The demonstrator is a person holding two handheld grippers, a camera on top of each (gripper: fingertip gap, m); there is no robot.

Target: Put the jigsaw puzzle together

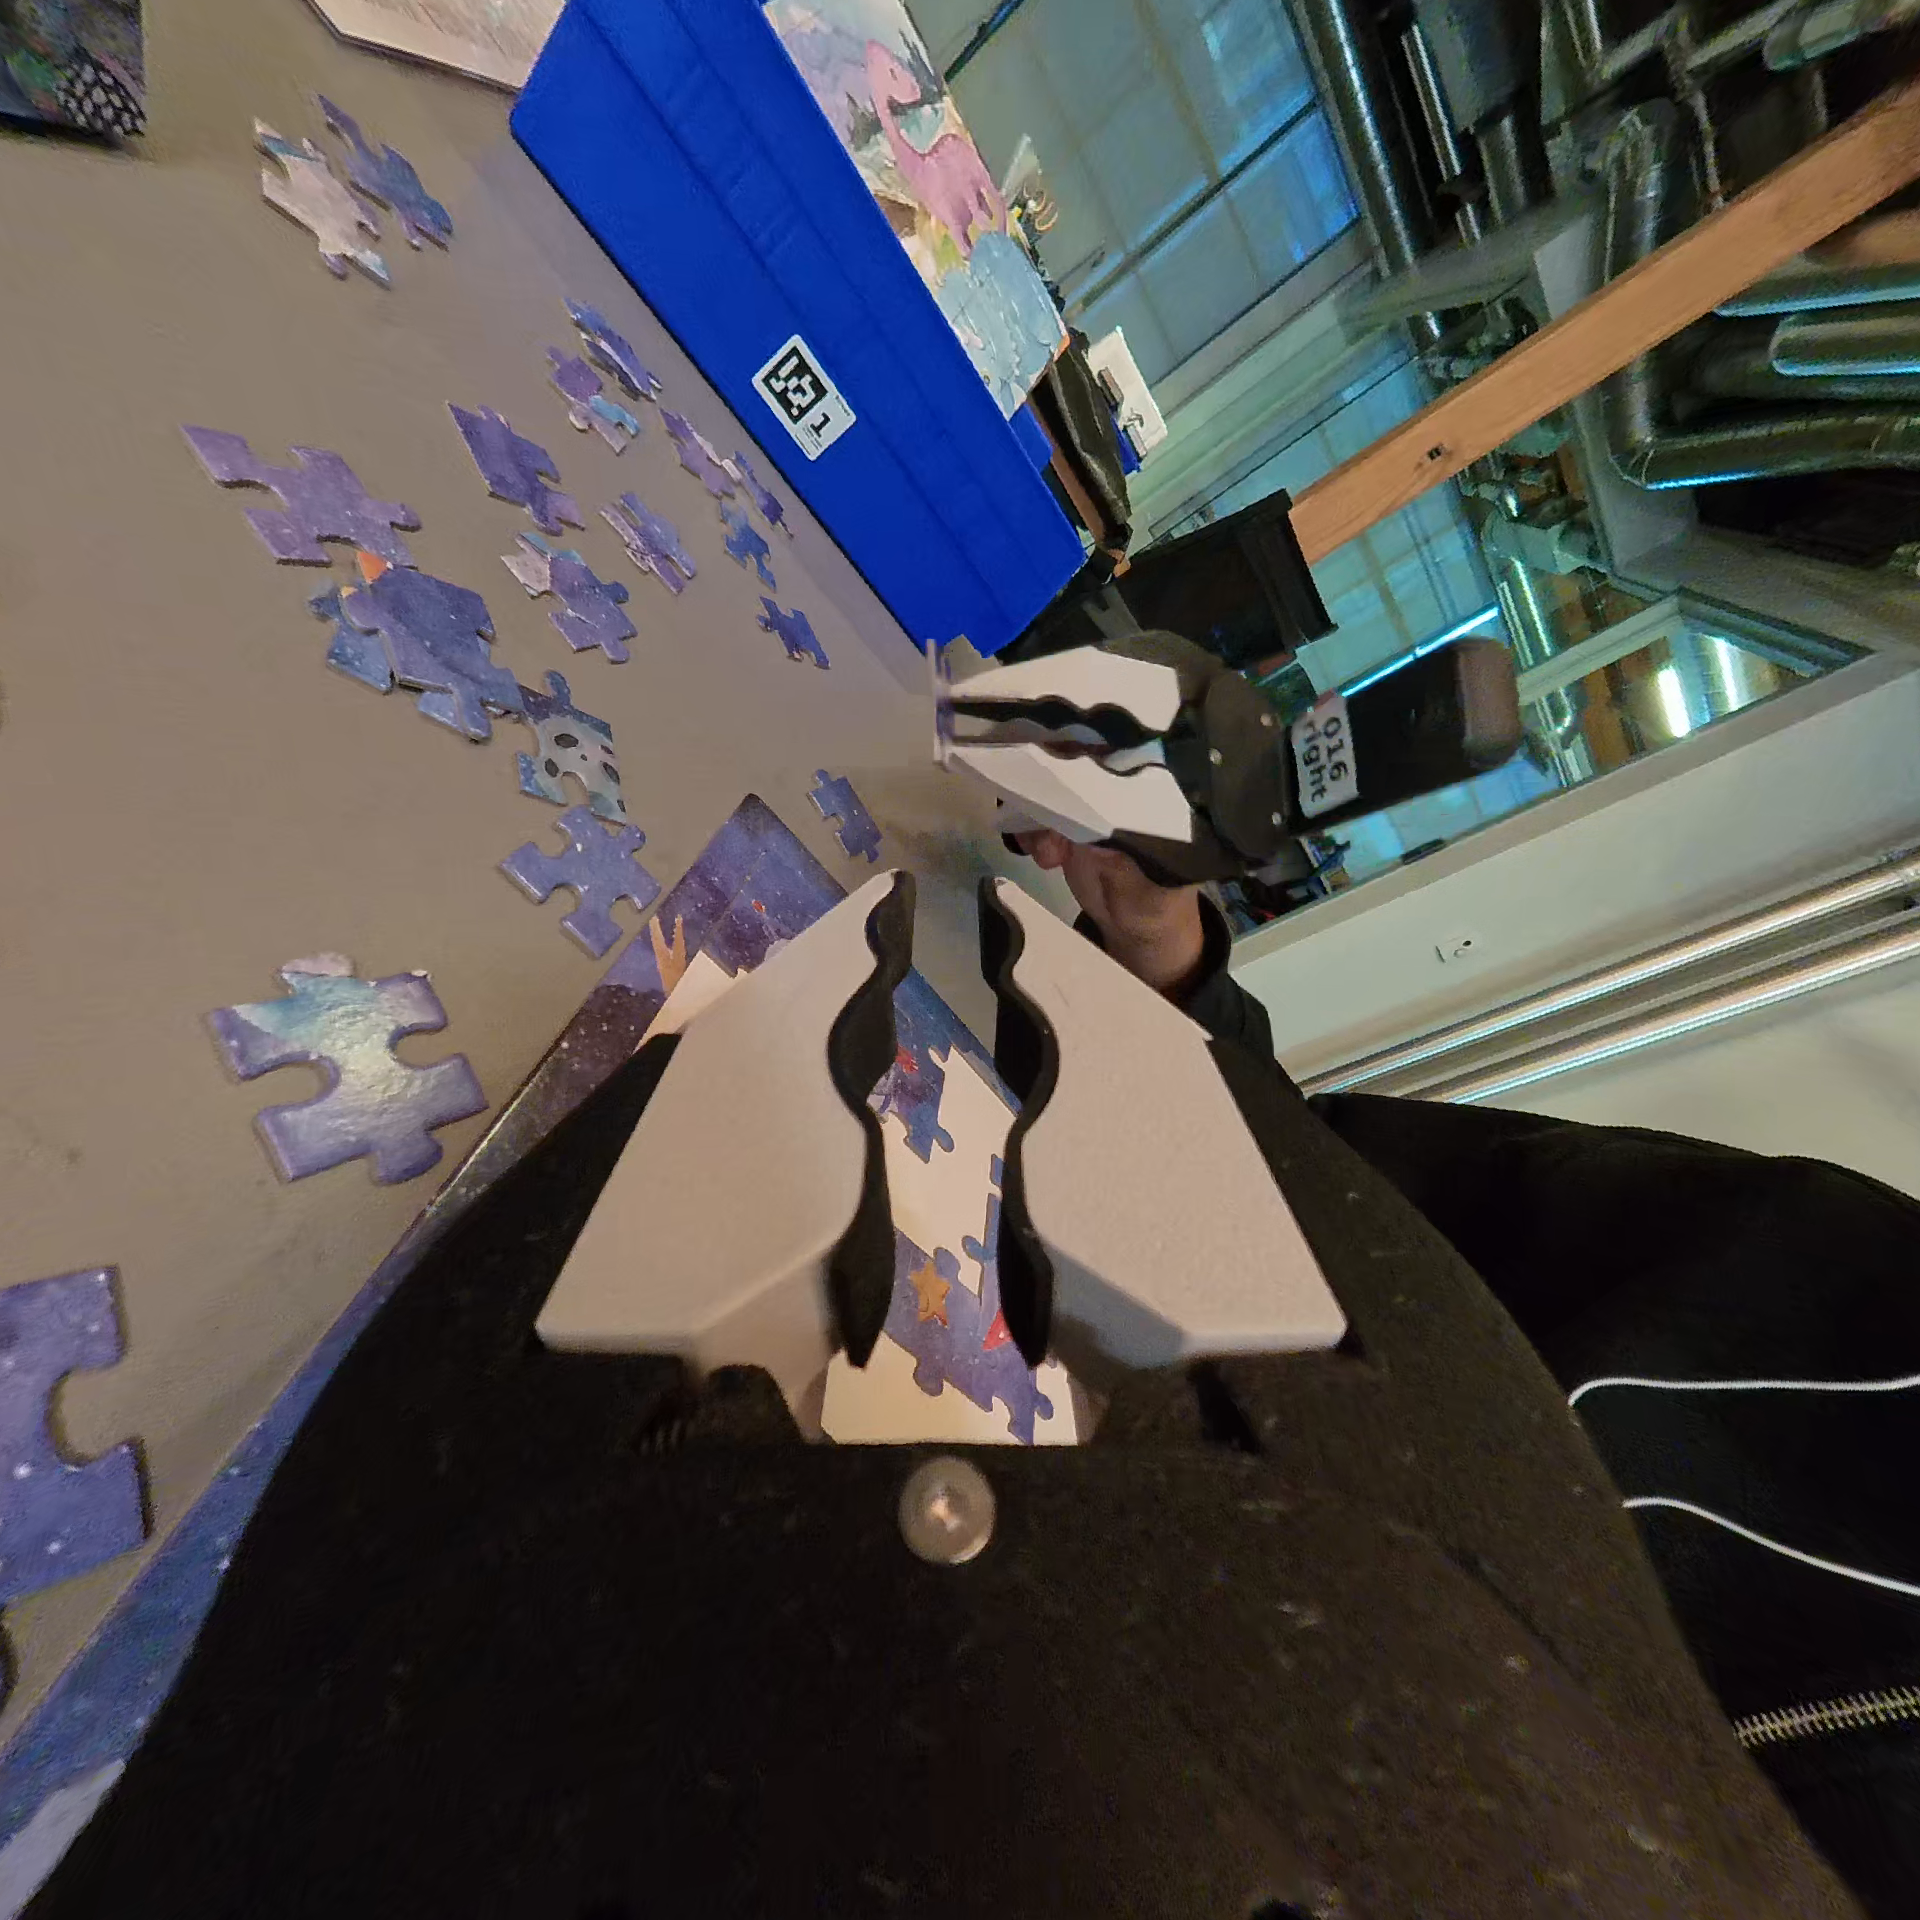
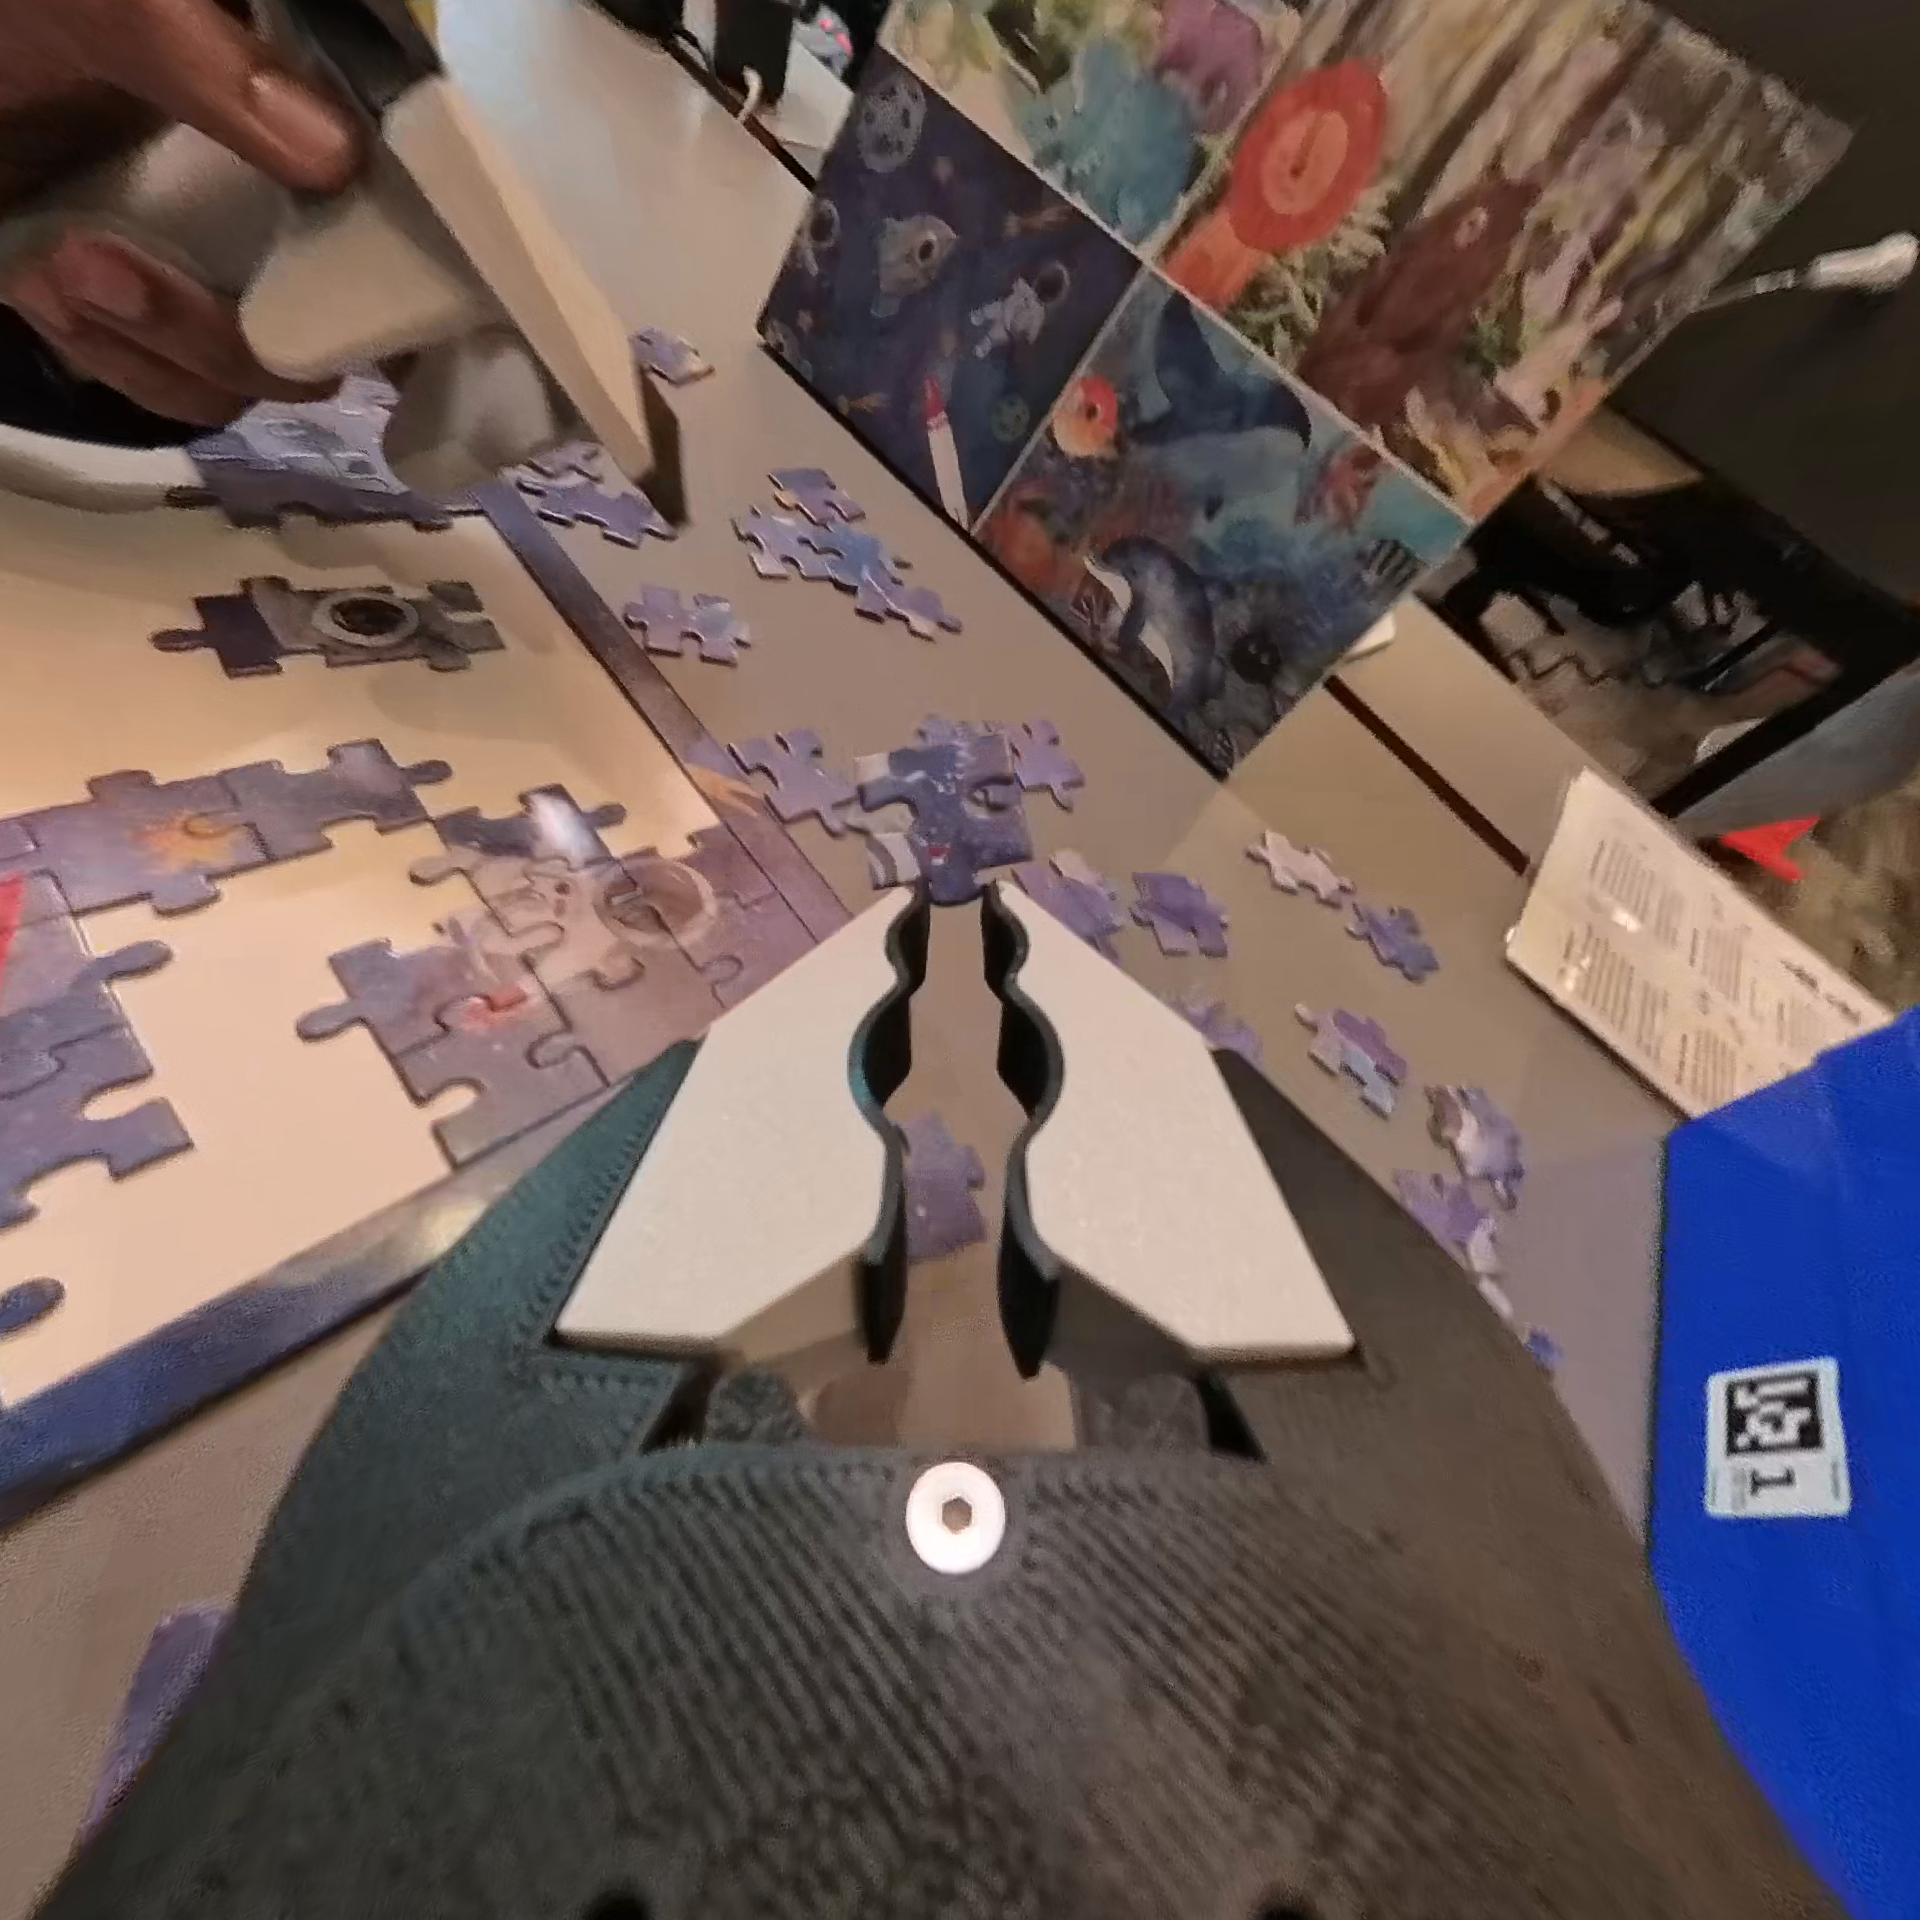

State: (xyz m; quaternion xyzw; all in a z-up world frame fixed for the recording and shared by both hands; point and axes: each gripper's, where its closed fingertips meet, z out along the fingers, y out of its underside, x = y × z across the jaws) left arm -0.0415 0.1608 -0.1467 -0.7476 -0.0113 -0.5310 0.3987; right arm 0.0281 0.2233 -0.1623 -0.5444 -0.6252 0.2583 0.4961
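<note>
1. Up front, the right tongs (image 2: pixel 951 902) are clenched on a dark blue puzzle piece (image 2: pixel 951 816), pinched at its lower tab by both black pads, so the piece stands up just past the tips and off the counter (image 2: pixel 1195 821).
2. From the left wrist view the same tongs (image 1: pixel 948 717) show side-on, with the thin piece (image 1: pixel 941 694) gripped edgewise at the very tip.
3. The left tongs (image 1: pixel 948 891) are released: a clear gap runs between the two pads and nothing sits in it.
4. Right under the left tongs lies the puzzle board (image 1: pixel 727 883), with a dark blue rim and a pale base showing through the gap between the fingers.
5. To the left of the right tongs the board (image 2: pixel 312 1091) lies partly filled, joined blue pieces beside bare cream patches.
6. Loose blue pieces (image 2: pixel 1179 914) are scattered on the counter just beyond and to the right of the right tongs.
7. More loose pieces (image 1: pixel 582 868) lie to the left of the left tongs.
8. A blue box (image 2: pixel 1787 1299) with a square black-and-white tag sits close by at the right of the right tongs.
9. Well beyond the tips stands a picture panel (image 2: pixel 1195 364) of coloured animal scenes.
10. A printed sheet (image 2: pixel 1683 956) lies on the far right.
</note>
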